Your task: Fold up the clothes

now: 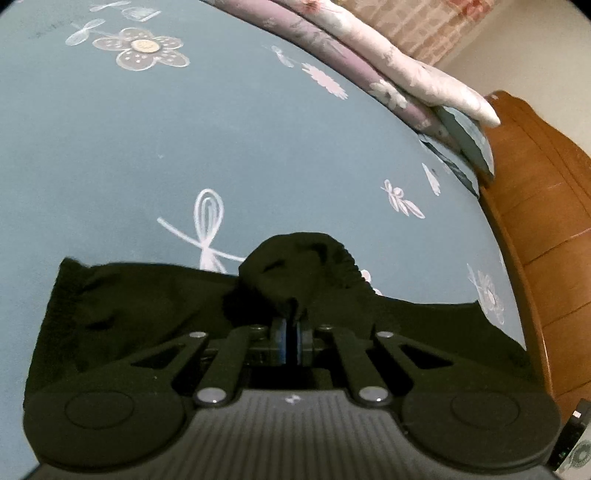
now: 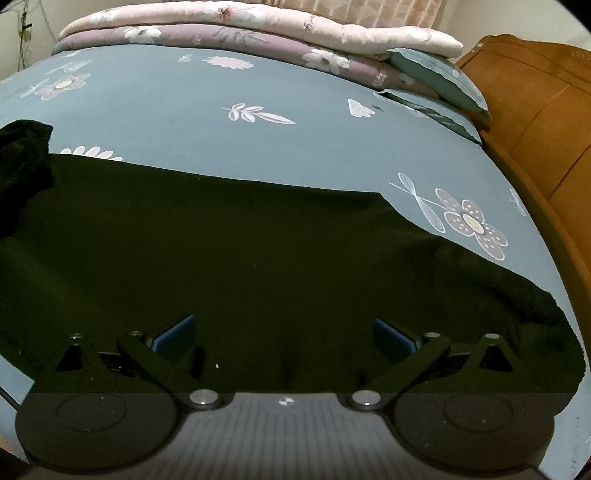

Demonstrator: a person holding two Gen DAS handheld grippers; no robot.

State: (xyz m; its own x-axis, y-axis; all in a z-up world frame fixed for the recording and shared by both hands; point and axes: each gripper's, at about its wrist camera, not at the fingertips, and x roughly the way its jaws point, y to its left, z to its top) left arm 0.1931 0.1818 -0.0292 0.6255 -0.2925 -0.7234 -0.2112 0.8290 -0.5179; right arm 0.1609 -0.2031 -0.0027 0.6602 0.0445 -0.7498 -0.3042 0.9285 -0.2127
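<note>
A black garment (image 2: 236,251) lies spread on a blue bedsheet (image 2: 177,96) printed with white flowers. In the left wrist view my left gripper (image 1: 291,325) is shut on a raised fold of the black garment (image 1: 155,302); a ribbed cuff or hem (image 1: 347,269) bunches just above the blue pads. In the right wrist view my right gripper (image 2: 283,332) is open wide, its blue-padded fingers (image 2: 175,334) hovering over the flat garment, holding nothing. The bunched part shows at the far left of the right wrist view (image 2: 22,147).
Folded pink and purple quilts (image 2: 258,33) are stacked at the far end of the bed, with blue pillows (image 2: 439,77) beside them. A wooden headboard (image 2: 535,122) runs along the right edge; it also shows in the left wrist view (image 1: 535,206).
</note>
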